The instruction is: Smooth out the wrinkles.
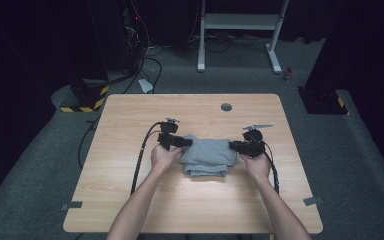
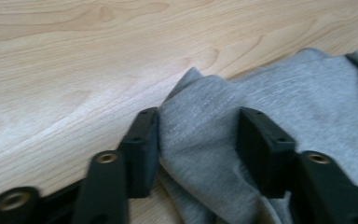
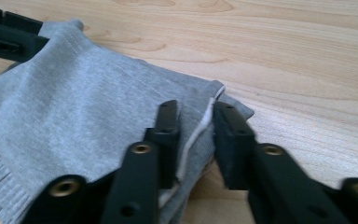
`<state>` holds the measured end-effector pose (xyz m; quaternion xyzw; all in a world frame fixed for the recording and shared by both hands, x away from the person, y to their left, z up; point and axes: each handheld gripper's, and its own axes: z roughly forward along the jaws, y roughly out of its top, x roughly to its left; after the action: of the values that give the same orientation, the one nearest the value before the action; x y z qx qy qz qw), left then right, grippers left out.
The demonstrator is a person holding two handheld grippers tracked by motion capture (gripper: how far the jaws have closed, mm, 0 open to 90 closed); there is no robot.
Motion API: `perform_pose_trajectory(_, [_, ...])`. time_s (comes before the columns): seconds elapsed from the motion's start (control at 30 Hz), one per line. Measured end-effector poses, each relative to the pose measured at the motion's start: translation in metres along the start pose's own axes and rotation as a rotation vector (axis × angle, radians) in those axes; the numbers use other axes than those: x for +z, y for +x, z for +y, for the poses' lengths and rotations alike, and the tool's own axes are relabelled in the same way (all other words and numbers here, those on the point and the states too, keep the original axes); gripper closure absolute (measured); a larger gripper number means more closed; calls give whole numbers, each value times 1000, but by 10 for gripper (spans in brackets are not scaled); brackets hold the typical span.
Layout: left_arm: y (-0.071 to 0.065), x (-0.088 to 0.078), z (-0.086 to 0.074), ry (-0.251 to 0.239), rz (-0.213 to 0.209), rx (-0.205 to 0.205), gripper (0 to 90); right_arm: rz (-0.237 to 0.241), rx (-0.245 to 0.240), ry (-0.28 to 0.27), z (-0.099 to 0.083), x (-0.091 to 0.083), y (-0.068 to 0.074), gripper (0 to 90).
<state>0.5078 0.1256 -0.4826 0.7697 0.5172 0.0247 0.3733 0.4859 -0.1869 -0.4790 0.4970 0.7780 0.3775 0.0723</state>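
Garment: grey folded cloth (image 1: 207, 156) is lying between both my jaw pairs.
Left gripper (image 2: 198, 140): I am holding it half open, straddling cloth.
Right gripper (image 3: 196, 135): I am pinching its seamed edge.

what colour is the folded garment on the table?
Light heather grey garment, with a white edge seam; clearest in the right gripper view.

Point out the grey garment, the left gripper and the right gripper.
grey garment (image 1: 207, 156), high view, middle of the folded cloth.
left gripper (image 2: 198, 135), left gripper view, midway between its fingertips, cloth between them.
right gripper (image 3: 196, 122), right gripper view, midway between its fingertips, at the garment's edge.
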Motion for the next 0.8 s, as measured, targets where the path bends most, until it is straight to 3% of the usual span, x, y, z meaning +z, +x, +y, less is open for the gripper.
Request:
perform_pose_trajectory(0.1, [-1, 1, 3, 13, -10, 27, 663, -3, -29, 0, 1, -2, 2, 822])
perform_pose_trajectory(0.17, [-3, -1, 3, -1, 1, 43, 784, -4, -42, -10, 1, -3, 3, 827])
perform_pose_trajectory(0.23, [-5, -5, 4, -16, 3, 74, 846, -6, -46, -16, 1, -5, 4, 827])
perform_pose_trajectory(0.3, [-6, -10, 3, -23, 7, 108, 863, -7, -55, -28, 1, -10, 6, 828])
perform_pose_trajectory(0.43, [-8, -19, 3, -53, -7, 122, 872, -5, -88, -59, 2, -17, 11, 830])
perform_pose_trajectory(0.63, [-15, -41, -2, -128, -55, 140, 874, -6, -120, -92, 0, -28, 18, 833])
perform_pose_trajectory(0.8, [-22, -60, -17, -174, -113, 177, 874, 11, -166, -148, -9, -42, 26, 834])
